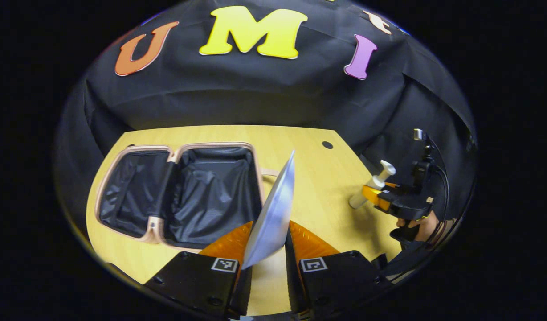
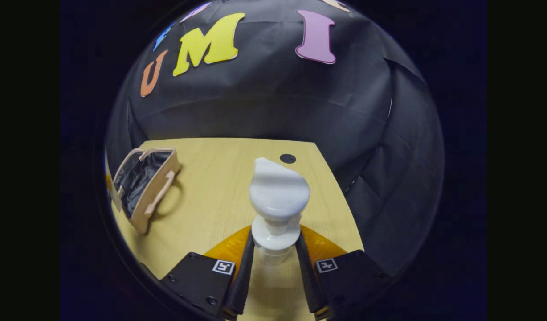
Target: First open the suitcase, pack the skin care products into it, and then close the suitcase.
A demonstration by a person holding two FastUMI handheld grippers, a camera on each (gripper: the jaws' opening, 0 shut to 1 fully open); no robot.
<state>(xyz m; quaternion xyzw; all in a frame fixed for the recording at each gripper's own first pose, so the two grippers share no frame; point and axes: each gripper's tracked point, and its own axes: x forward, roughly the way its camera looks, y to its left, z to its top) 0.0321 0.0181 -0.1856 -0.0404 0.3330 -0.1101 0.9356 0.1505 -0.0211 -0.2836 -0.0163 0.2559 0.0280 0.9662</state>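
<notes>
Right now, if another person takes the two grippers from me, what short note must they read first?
Left gripper: shut on a flat silver sachet, held up beside the suitcase.
Right gripper: shut on a white pump bottle, at its neck, above the wooden table.
Suitcase: lies open on the table's left part; the black lining shows nothing inside yet.
Done: opening.
Left: put both products in, then close the suitcase.

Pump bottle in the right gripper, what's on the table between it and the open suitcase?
Nothing: in the right gripper view, bare wooden table runs from the pump bottle across to the suitcase.
</notes>
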